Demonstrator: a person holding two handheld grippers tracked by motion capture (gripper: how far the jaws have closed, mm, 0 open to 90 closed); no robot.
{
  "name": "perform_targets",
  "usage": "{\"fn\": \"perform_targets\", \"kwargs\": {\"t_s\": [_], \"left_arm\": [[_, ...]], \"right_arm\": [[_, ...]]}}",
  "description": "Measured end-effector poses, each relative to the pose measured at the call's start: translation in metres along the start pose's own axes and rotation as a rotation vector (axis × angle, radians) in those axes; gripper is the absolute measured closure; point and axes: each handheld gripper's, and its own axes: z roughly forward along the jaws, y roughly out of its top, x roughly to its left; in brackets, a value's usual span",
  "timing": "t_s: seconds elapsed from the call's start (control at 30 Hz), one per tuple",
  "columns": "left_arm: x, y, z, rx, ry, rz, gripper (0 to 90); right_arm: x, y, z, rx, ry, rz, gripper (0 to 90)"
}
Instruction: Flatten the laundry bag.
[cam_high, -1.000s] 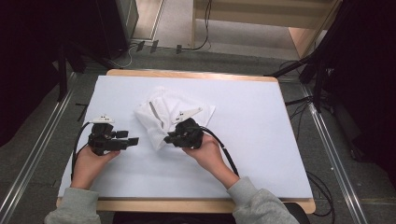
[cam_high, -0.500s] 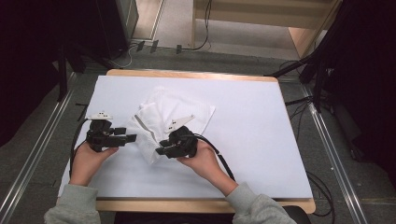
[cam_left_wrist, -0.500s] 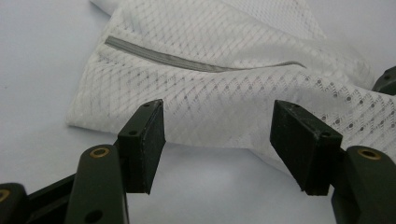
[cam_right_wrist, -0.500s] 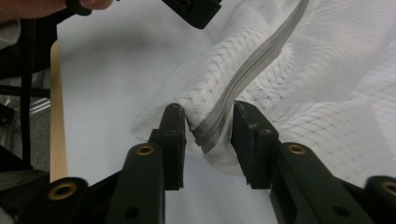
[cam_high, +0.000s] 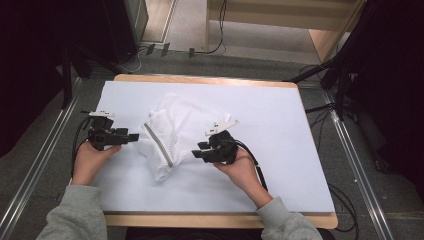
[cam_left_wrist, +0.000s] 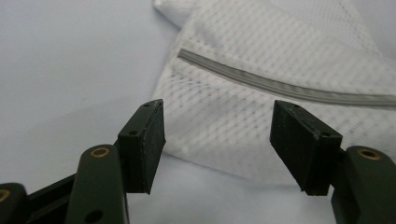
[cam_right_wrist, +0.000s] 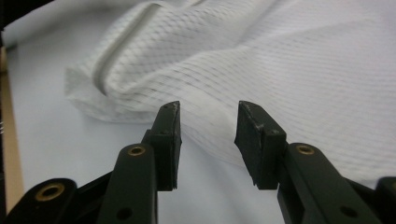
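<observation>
near the middle of the table (cam_high: 300, 125), a bit toward its far-left corner, a white mesh bag (cam_high: 175, 130) is lying crumpled on the white sheet, with a grey zipper (cam_high: 159, 145) running down its left part toward the near edge. on the left side of the table the left gripper (cam_high: 131, 136) is pointing at the bag's left edge, jaws spread wide and holding nothing; in the left gripper view the mesh and the zipper (cam_left_wrist: 280, 86) are sitting just past the pads (cam_left_wrist: 148, 140), not touching as far as i can tell. closer to the near edge, the right gripper (cam_high: 199, 150) is sitting at the bag's right side, jaws parted too and not gripping anything. in the right gripper view the fabric (cam_right_wrist: 243, 60) is lying right in front of the gap, maybe brushing it, can't tell for sure.
</observation>
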Motion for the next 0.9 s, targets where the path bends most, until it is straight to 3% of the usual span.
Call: {"fn": "perform_targets", "kwargs": {"t_s": [0.23, 0.3, 0.4, 0.57, 0.73, 0.9], "left_arm": [[0.011, 0.003, 0.01, 0.0, 0.044, 0.026, 36.6], [0.015, 0.002, 0.013, 0.011, 0.067, 0.027, 36.6], [0.016, 0.001, 0.02, 0.045, 0.068, 0.035, 36.8], [0.01, -0.001, 0.022, 0.05, 0.105, 0.101, 37.1], [0.005, -0.003, 0.024, 0.05, 0.14, 0.138, 37.5], [-0.004, -0.005, 0.024, 0.068, 0.197, 0.195, 47.2]], "right_arm": [[-0.026, -0.011, -0.009, -0.005, -0.09, 0.04, 60.8], [-0.034, -0.015, -0.012, -0.004, -0.112, 0.061, 60.4], [-0.045, -0.019, -0.015, -0.011, -0.138, 0.102, 60.0], [-0.062, -0.023, -0.015, -0.017, -0.171, 0.151, 58.5], [-0.074, -0.027, -0.011, -0.01, -0.201, 0.179, 57.6], [-0.083, -0.029, -0.009, -0.016, -0.22, 0.212, 56.4]]}}
